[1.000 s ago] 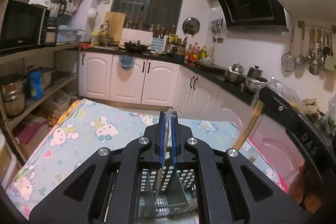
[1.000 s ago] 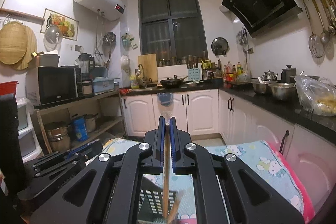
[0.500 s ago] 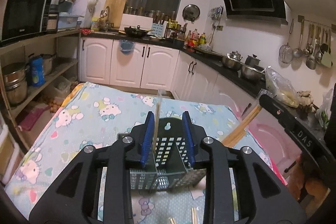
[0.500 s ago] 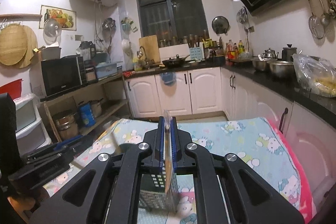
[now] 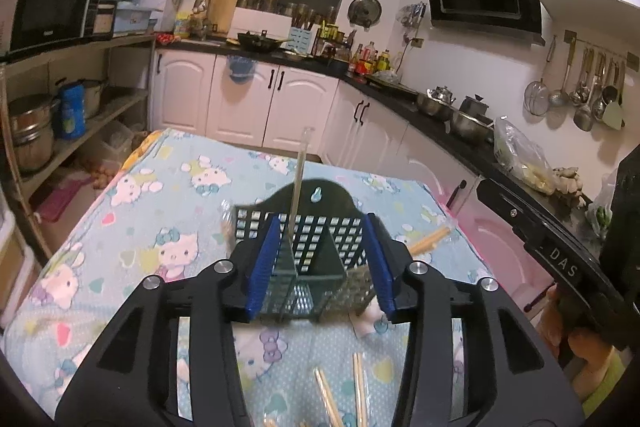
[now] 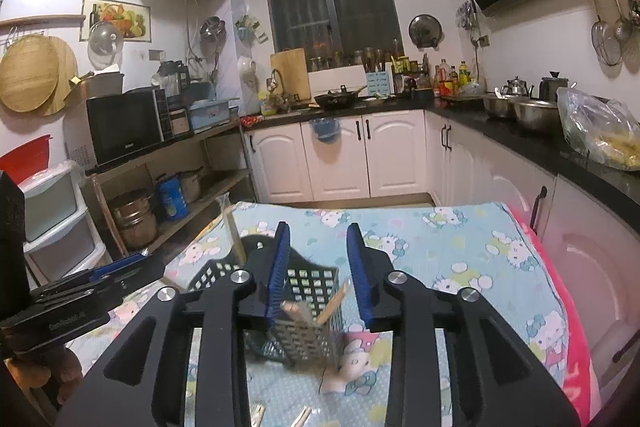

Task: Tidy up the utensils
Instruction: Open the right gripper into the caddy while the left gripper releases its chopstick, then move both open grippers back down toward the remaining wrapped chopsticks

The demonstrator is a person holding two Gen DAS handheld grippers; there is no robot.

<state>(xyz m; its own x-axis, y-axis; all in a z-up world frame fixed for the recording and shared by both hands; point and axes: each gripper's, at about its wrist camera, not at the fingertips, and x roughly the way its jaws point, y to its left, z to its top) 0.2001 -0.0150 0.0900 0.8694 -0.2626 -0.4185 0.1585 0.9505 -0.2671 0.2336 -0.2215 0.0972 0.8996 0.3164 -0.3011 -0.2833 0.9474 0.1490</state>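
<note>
A black perforated utensil caddy (image 5: 316,239) stands on the Hello Kitty tablecloth (image 5: 168,187); it also shows in the right wrist view (image 6: 308,291). A clear utensil (image 5: 298,183) stands upright in it. Wooden chopsticks (image 6: 332,307) lean inside it, one tip poking out at the right (image 5: 428,239). My left gripper (image 5: 320,267) is open and empty just in front of the caddy. My right gripper (image 6: 318,271) is open and empty above the caddy. Loose chopsticks (image 5: 356,387) lie on the cloth near me.
White kitchen cabinets (image 5: 248,99) and a black counter with pots (image 5: 452,107) run behind and to the right. Shelves with a microwave (image 6: 124,123) and pots stand left. A pink cloth edge (image 6: 560,267) marks the table's right side.
Both grippers opened and let go of their utensils, which now stand in the caddy. Both grippers pulled back and tilted down, so the caddy shows in front.
</note>
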